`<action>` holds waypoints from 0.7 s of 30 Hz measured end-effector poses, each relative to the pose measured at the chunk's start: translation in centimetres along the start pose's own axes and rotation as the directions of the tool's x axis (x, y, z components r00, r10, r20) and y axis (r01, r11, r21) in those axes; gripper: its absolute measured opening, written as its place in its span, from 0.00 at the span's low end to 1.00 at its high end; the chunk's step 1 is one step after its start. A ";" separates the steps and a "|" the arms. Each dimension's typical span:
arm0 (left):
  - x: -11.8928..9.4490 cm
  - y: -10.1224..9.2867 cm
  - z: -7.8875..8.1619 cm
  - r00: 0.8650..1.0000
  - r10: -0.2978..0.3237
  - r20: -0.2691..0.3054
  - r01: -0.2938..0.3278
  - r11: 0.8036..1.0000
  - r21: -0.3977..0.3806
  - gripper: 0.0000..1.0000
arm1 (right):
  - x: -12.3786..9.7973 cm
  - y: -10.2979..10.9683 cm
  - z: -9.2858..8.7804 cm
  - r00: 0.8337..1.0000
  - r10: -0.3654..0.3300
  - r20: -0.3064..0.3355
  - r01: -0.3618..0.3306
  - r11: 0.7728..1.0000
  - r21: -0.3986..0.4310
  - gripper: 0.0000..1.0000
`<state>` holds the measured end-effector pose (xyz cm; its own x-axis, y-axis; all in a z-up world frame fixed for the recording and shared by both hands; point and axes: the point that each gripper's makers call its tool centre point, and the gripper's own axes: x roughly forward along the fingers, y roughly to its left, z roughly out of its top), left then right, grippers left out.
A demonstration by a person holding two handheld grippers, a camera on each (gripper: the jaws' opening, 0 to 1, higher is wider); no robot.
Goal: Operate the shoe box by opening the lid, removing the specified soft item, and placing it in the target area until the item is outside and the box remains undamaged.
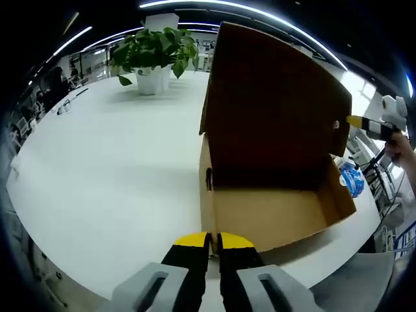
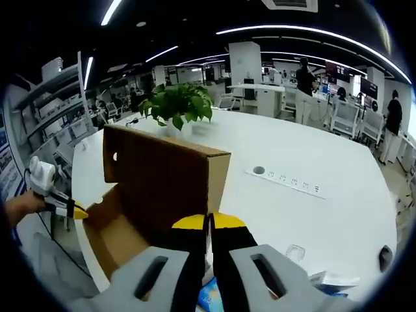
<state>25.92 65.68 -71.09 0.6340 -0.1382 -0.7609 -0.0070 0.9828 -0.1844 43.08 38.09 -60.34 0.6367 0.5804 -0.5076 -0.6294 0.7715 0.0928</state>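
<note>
**Shoe box open on white table, both grippers held clear**

Shoe box (image 1: 273,195) of brown cardboard, standing near table edge, lid (image 1: 276,104) swung up and back to near vertical. Interior floor bare tan card as far as left gripper view reaches; no soft item made out inside. Small round hole visible in lid flap at its far side. In right gripper view, same box (image 2: 162,188) seen from behind the raised lid, open tray to the left and below.

Left gripper (image 1: 213,242) low in its own view, just short of box's near wall, yellow tips pressed together with only a thin slit between, nothing held. Right gripper (image 2: 208,224) likewise drawn together, yellow tips nearly touching, empty, poised in front of lid's outer face; contact with the card not determinable.

Right gripper also entering left gripper view from the right, yellow tip by the lid's far edge, a hand (image 1: 403,148) behind it. Left gripper entering right gripper view from the left, yellow tip close to box's open end, held by a hand (image 2: 23,207).

Blue-and-white packet (image 1: 351,180) lying on table just beside box's far corner; blue-white scraps at bottom of right gripper view, identity unclear.

White table (image 1: 117,169) broad and rounded. Potted green plant (image 1: 156,55) in white pot well beyond box. White power strip (image 2: 286,179) flat on table past the lid. Desks, shelving and several standing people in background under long ceiling strip lights
</note>
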 end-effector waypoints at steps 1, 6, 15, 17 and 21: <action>0.0 0.0 0.0 1.000 0.000 0.001 0.000 1.000 0.000 0.04 | -0.1 0.1 -0.1 1.000 -0.001 0.004 0.001 1.000 0.003 0.00; -0.1 0.0 0.0 1.000 0.000 0.005 0.000 1.000 -0.002 0.04 | -0.7 0.6 -0.4 1.000 -0.004 0.019 0.004 1.000 0.006 0.00; -0.1 0.0 0.0 1.000 -0.001 0.007 0.001 1.000 -0.005 0.05 | -1.8 1.6 -1.1 0.999 -0.017 0.037 0.018 1.000 -0.021 0.00; -0.1 0.0 0.1 1.000 -0.001 0.009 0.001 1.000 -0.006 0.05 | -2.1 1.7 -1.4 0.999 -0.017 0.041 0.017 1.000 -0.015 0.00; -0.1 0.0 0.1 1.000 -0.004 0.016 0.004 1.000 -0.018 0.05 | -2.7 2.3 -2.1 0.999 -0.010 0.047 0.010 1.000 -0.004 0.00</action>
<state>25.89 65.72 -70.96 0.6463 -0.1404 -0.7500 -0.0182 0.9798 -0.1990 38.98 37.74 -60.50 0.6633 0.5842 -0.4677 -0.6244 0.7765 0.0845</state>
